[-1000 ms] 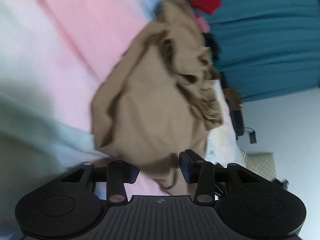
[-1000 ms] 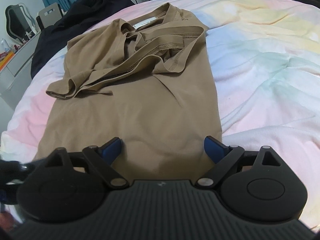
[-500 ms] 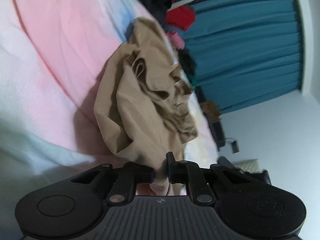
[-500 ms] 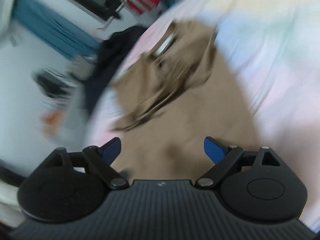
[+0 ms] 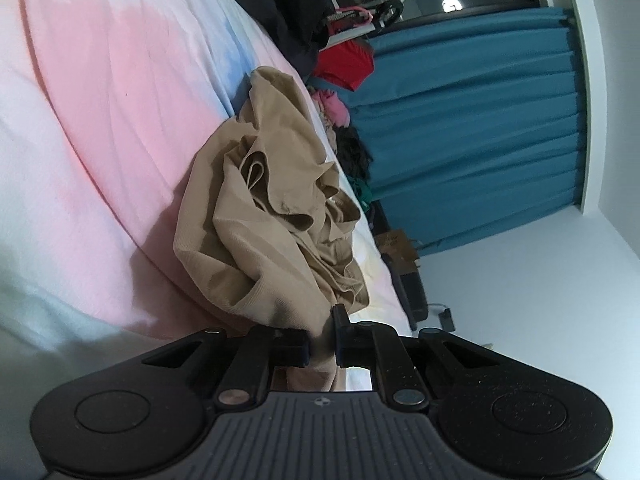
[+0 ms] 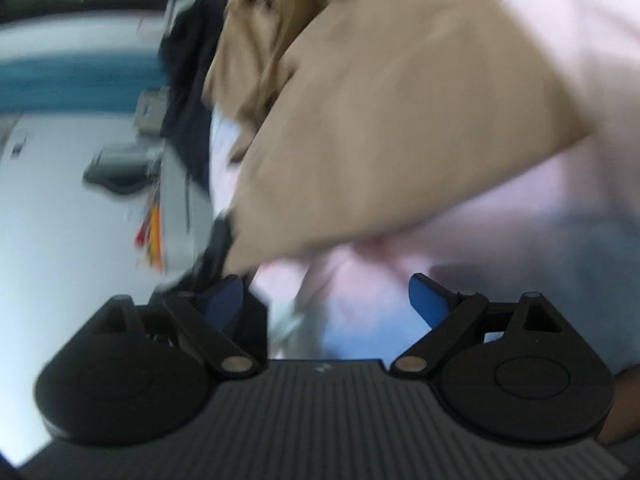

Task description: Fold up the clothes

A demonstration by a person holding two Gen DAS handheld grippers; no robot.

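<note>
**Left tool pinches tan shirt on the bed**

The left tool (image 5: 322,334) is closed on a fold of the tan shirt (image 5: 272,216), its black pads clamped on the cloth at the near hem. From there the shirt runs toward 12 o'clock, bunched in loose folds on the pastel bedsheet (image 5: 100,120), with a teal curtain (image 5: 472,120) at 2 o'clock. In the blurred right wrist view, the right tool (image 6: 326,304) stands wide apart with nothing between its blue pads; the shirt's flat body lies at 12 o'clock above it, over the sheet.
</note>
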